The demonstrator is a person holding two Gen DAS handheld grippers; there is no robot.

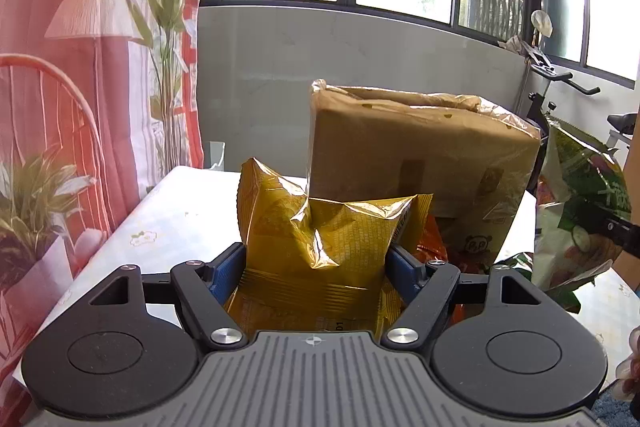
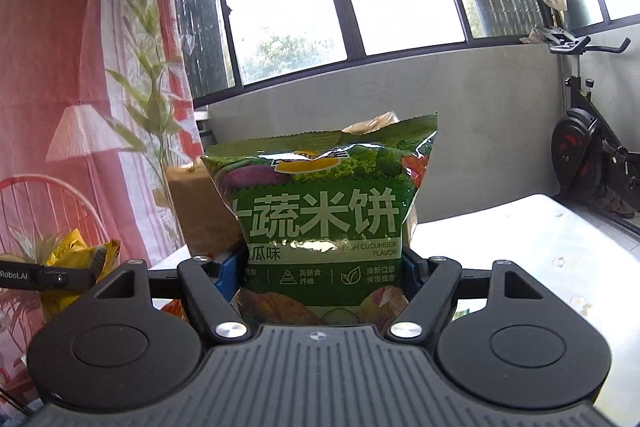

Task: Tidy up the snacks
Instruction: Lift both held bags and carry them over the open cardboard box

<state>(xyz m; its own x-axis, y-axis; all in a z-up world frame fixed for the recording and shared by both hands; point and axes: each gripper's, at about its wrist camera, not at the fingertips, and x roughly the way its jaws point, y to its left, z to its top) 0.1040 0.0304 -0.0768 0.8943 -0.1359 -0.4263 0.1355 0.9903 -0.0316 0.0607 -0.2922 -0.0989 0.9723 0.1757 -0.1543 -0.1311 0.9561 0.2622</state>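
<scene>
Fingers [image 1: 230,267] of my left gripper [image 1: 316,263] pinch the yellow bag [image 1: 320,239]; my right gripper [image 2: 322,267] pinches the green bag [image 2: 324,223]. Both bags hang above the table [image 1: 180,211], before the box [image 1: 420,155]. I judge transfer is under way; next comes lowering into the box. Its opening and contents are hidden.

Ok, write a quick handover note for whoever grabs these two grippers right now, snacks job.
Left gripper: shut on the yellow snack bag, held above the table.
Right gripper: shut on the green rice cracker bag.
The cardboard box stands on the table behind both bags.
Done: both bags picked up.
Left: set them where they belong, probably in the box; an orange packet remains by the box.
</scene>
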